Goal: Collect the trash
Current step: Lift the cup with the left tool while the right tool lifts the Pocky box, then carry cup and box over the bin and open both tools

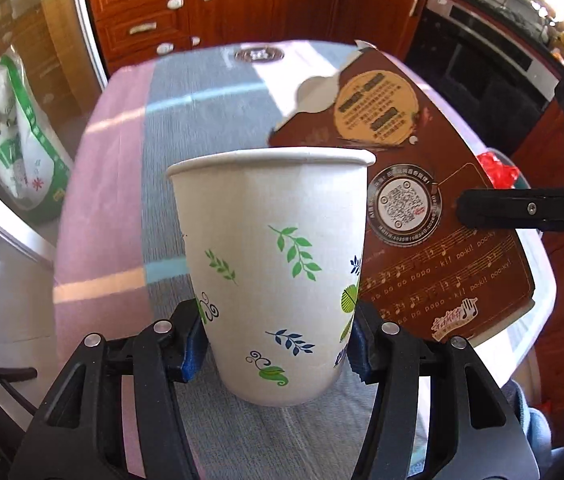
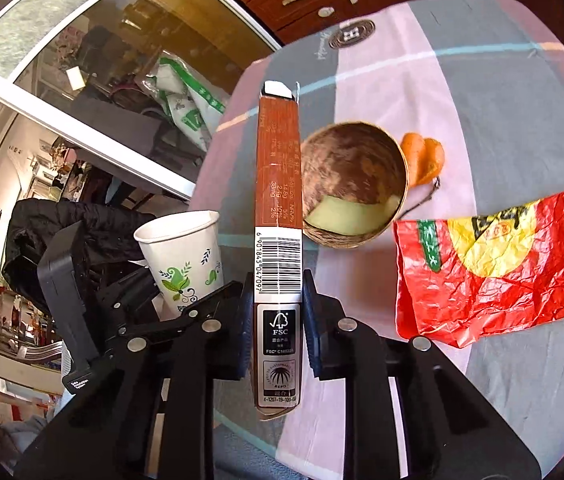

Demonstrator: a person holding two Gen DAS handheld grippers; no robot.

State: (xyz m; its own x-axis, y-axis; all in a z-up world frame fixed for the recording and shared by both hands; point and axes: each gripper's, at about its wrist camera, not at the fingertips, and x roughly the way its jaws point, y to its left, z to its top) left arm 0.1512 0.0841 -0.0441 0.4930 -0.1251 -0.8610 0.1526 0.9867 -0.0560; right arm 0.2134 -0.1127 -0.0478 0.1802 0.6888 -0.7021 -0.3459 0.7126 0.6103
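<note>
Left gripper (image 1: 278, 344) clamped on a white paper cup (image 1: 272, 264) printed with green and blue leaves — blue pads pressing both flanks near the base, cup upright at centre of the left wrist frame, over the pink-and-grey checked tablecloth (image 1: 122, 208). Right gripper (image 2: 276, 316) closed on a flat brown snack box (image 2: 279, 208), narrow barcode edge facing the camera, box running from lower centre up to mid-frame. On the cloth right of the box in the right wrist frame: brown round bowl (image 2: 356, 184) holding a pale scrap, orange peel (image 2: 424, 158) just beside its upper right rim, crumpled red-and-yellow plastic bag (image 2: 498, 264) at right edge. Cup also visible lower left there.
</note>
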